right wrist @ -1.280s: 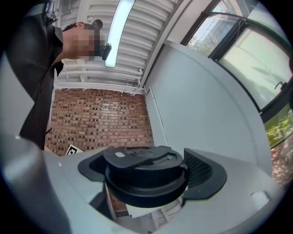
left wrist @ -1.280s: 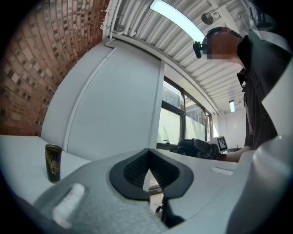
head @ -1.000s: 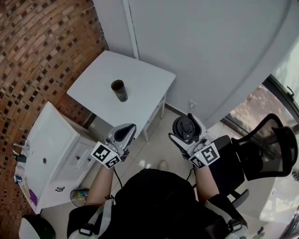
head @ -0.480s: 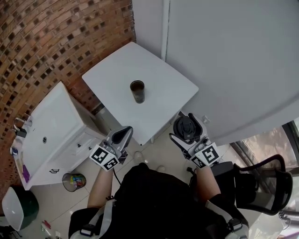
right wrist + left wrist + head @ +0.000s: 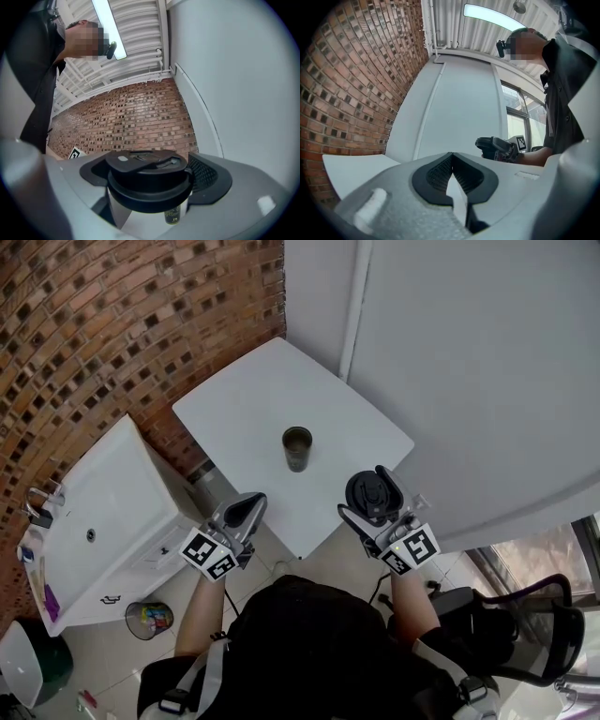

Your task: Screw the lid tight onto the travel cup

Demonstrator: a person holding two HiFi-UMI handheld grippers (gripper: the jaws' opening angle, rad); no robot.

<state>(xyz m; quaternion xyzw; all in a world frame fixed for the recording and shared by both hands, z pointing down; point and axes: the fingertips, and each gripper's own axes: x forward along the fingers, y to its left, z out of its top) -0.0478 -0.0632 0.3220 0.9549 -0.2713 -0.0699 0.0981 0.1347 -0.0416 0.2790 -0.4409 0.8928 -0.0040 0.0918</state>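
The dark travel cup (image 5: 297, 448) stands upright and uncovered in the middle of a small white table (image 5: 248, 395). My right gripper (image 5: 372, 495) is shut on the black lid (image 5: 371, 491) and holds it level just off the table's near corner, to the right of the cup. In the right gripper view the lid (image 5: 149, 177) fills the space between the jaws, and the cup (image 5: 172, 215) shows small beneath it. My left gripper (image 5: 246, 511) hovers short of the table's near edge, shut and empty. Its black pads (image 5: 440, 171) meet in the left gripper view.
A brick wall (image 5: 112, 324) runs along the left. A white sink cabinet (image 5: 94, 521) stands left of the table, with a small bin (image 5: 150, 620) on the floor by it. A white wall (image 5: 469, 352) lies behind the table, and an office chair (image 5: 553, 643) stands at the lower right.
Both grippers have advanced level toward the table, so the table and cup now lie much nearer to them. The lid stays in the right gripper; the left stays shut.
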